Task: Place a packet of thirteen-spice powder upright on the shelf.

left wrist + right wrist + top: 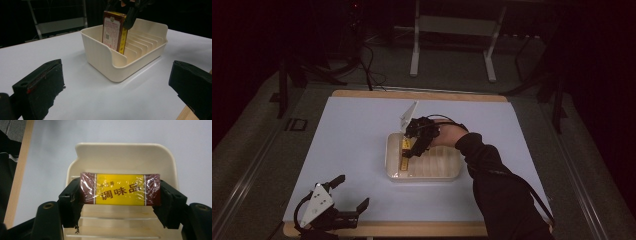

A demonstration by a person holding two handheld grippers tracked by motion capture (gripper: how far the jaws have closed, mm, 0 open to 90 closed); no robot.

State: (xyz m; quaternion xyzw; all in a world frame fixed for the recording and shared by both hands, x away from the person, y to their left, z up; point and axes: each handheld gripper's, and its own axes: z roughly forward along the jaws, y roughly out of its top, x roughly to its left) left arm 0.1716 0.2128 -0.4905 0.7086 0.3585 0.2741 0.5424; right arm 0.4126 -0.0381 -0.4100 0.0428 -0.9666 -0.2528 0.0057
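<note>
The right hand-held gripper [120, 192] is clamping a yellow and maroon box [120, 189] by its two short ends. The box is standing upright on edge, its long axis running up and down, its lower part sitting in the end slot of a cream slotted rack [120, 67] at mid-table. The rack wall is hiding the box's bottom, and the print on its face is too small to read from the left gripper view. The left hand-held gripper [349, 192] is resting open, holding nothing, on the white table [357, 130] near its front edge, well apart from the rack.
</note>
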